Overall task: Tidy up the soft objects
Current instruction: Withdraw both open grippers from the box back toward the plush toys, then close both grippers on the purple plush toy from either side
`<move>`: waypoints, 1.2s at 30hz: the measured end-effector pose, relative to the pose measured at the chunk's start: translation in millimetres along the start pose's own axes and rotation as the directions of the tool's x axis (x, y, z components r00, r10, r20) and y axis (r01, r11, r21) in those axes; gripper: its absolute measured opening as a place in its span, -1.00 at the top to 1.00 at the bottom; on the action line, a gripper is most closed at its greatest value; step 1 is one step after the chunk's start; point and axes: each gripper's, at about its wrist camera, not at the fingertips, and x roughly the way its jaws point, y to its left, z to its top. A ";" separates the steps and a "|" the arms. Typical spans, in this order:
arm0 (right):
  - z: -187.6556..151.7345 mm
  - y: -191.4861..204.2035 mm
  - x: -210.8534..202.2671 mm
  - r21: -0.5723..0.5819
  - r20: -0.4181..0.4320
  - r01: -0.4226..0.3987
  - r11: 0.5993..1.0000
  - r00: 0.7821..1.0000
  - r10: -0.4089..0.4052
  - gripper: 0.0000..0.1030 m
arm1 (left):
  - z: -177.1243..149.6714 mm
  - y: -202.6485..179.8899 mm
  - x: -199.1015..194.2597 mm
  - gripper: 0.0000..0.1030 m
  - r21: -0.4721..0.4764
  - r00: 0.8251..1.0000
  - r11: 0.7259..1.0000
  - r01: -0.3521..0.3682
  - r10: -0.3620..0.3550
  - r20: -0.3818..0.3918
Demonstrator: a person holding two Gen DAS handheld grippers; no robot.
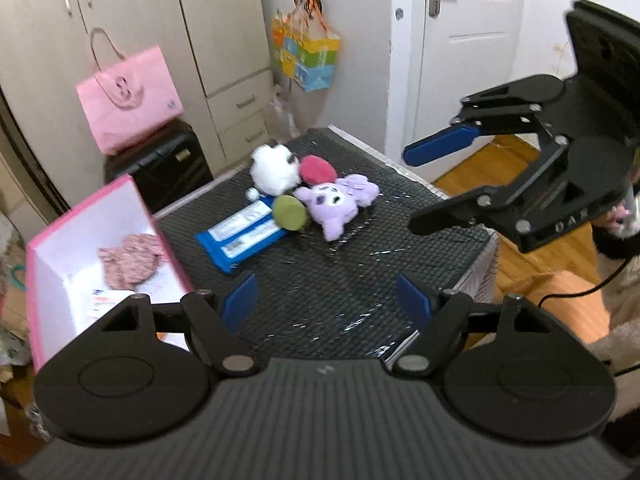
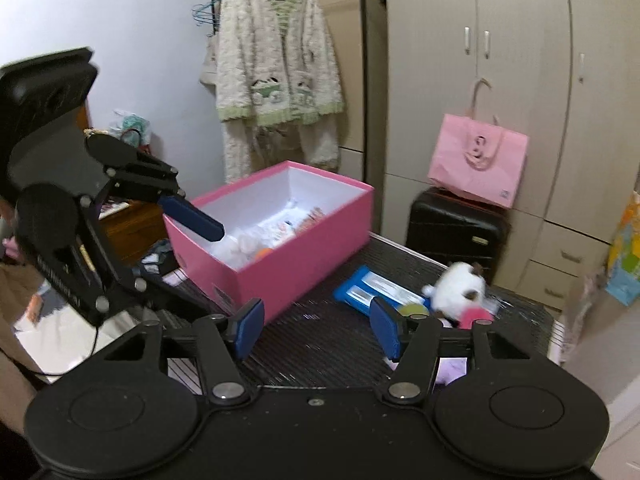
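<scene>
Left wrist view, from left to right: the pink box (image 1: 132,216) sits at the left edge with a pinkish cloth (image 1: 130,260) inside; mid-frame on the black mat (image 1: 320,300) lie a blue wipes pack (image 1: 240,236), a green round cushion (image 1: 289,213), a white plush (image 1: 276,168), a red pompom (image 1: 316,170) and a purple plush (image 1: 340,202), all touching in one heap. At the bottom, the left gripper (image 1: 326,304) has its blue pads apart with nothing between them; at the right edge the right gripper (image 1: 424,188) hangs above the mat, jaws likewise spread and empty.

Right wrist view, left to right: the box at centre, the heap at lower right behind the near pad.

Risks, as I judge them: the toys are bunched, so closing on one could drag or tip a neighbour off the mat's far edge. Both grippers aiming at the same heap might collide. Soft plush may slip out over the floor gap beside the box.
</scene>
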 end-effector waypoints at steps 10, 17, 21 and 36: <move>-39.8 -49.1 7.2 0.081 0.011 0.042 0.996 0.999 -0.043 -0.47 | 10.3 8.0 58.0 -0.48 -0.111 0.995 0.989 0.094 -0.090 0.041; -65.1 -73.1 35.1 0.102 0.014 0.076 0.992 0.997 -0.078 -0.50 | 7.6 16.0 95.3 -0.44 -0.190 0.995 0.978 0.088 -0.078 0.058; -79.2 -77.5 49.4 0.051 0.064 0.138 0.989 0.988 -0.141 -0.56 | 4.6 18.6 118.5 -0.43 -0.224 0.995 0.969 0.102 -0.097 0.032; -94.1 -117.9 103.3 0.088 -0.007 0.141 0.986 0.990 -0.141 -0.64 | 0.7 31.4 183.3 -0.30 -0.385 0.981 0.906 0.174 -0.127 0.144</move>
